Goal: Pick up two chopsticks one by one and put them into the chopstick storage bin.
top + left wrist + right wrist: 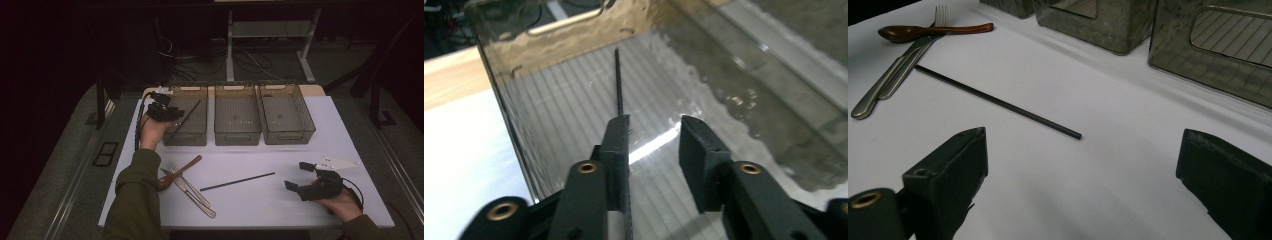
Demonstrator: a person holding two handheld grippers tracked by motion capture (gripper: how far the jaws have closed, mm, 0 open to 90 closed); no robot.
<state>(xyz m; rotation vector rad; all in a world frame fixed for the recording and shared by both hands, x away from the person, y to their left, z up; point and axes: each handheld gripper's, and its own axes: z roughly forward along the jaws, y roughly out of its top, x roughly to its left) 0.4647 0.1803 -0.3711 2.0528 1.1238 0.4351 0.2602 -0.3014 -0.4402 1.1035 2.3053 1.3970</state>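
A thin black stick (190, 113) slants into the left clear bin (186, 138). My left gripper (178, 114) hovers at that bin's near left corner. In the left gripper view the jaws of the left gripper (654, 126) stand apart over the ribbed bin floor (574, 115). The stick (618, 85) lies along the inner face of the left jaw, and the other jaw is clear of it. A second black stick (237, 181) lies on the white mat. My right gripper (296, 176) is open near the mat's front right, its jaws wide apart just short of that stick's end (1068, 131).
Two more clear bins, the middle one (237, 135) and the right one (290, 135), stand in the row at the back. A brown spoon (182, 169), a fork (189, 184) and a knife (195, 199) lie crossed at the mat's front left. Cables run across the floor beyond the table.
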